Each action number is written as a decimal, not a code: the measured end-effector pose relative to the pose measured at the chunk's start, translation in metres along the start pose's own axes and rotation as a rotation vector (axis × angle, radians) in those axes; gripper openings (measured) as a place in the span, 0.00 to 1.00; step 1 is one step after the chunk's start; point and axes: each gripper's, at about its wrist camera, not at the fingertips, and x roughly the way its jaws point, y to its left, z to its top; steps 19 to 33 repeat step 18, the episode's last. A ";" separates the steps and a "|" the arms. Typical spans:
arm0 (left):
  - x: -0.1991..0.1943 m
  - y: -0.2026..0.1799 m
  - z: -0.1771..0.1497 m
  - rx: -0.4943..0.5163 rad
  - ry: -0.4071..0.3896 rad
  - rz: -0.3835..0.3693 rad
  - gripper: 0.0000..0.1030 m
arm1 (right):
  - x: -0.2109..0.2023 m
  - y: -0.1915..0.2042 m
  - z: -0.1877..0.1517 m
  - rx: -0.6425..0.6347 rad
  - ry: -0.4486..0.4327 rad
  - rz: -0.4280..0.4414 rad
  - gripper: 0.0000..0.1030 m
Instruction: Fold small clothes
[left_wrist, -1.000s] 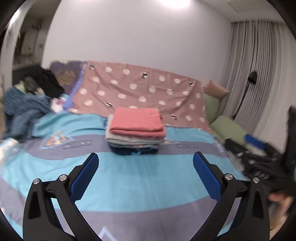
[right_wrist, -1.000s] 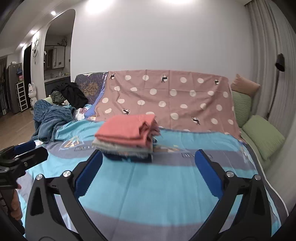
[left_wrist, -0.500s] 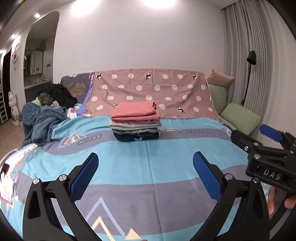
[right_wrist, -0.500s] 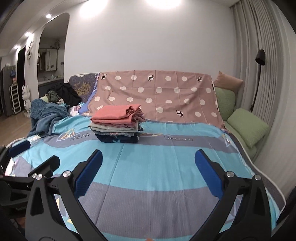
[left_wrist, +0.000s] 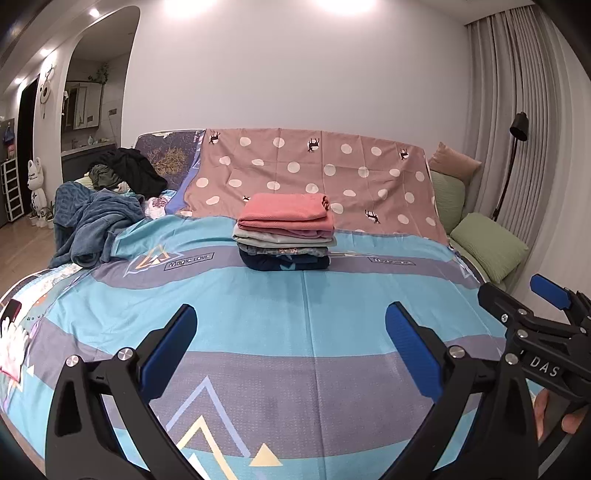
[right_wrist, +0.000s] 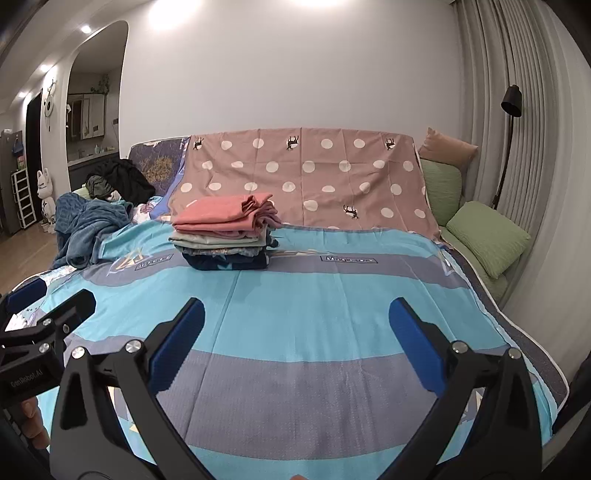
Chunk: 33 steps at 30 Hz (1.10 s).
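Pulling back from the folded stack (left_wrist: 284, 230), both tools, left tool (left_wrist: 288, 345) and right tool (right_wrist: 297, 338), now hang wide and empty over the bed (left_wrist: 295, 295); the stack sits mid-bed, suggesting folding is finished.

The left tongs (left_wrist: 290, 341) are spread wide, the 2 black fingers angled outward with their blue pads (left_wrist: 168, 349) facing each other across a broad gap that holds nothing. The right tongs (right_wrist: 295, 338) are in the same pose: wide apart, blue pads (right_wrist: 415, 345) facing inward, nothing between them. Both point forward and sit level, side by side at about the same height. In the left wrist view the right tongs (left_wrist: 532, 314) show at the right edge, with fingertips of the right hand (left_wrist: 554, 415) wrapped around the handle. In the right wrist view the left tongs (right_wrist: 48, 314) show at the left edge, with a fingertip of the left hand (right_wrist: 31, 421) below them.
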 end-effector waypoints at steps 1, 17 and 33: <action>-0.001 -0.001 -0.001 -0.001 0.000 0.000 0.99 | 0.001 0.001 -0.001 -0.002 0.004 0.001 0.98; 0.000 -0.003 -0.001 0.000 0.017 -0.010 0.99 | 0.004 0.002 -0.007 -0.005 0.023 -0.016 0.98; 0.000 -0.004 -0.001 0.002 0.018 -0.013 0.99 | 0.004 0.002 -0.007 -0.006 0.023 -0.016 0.98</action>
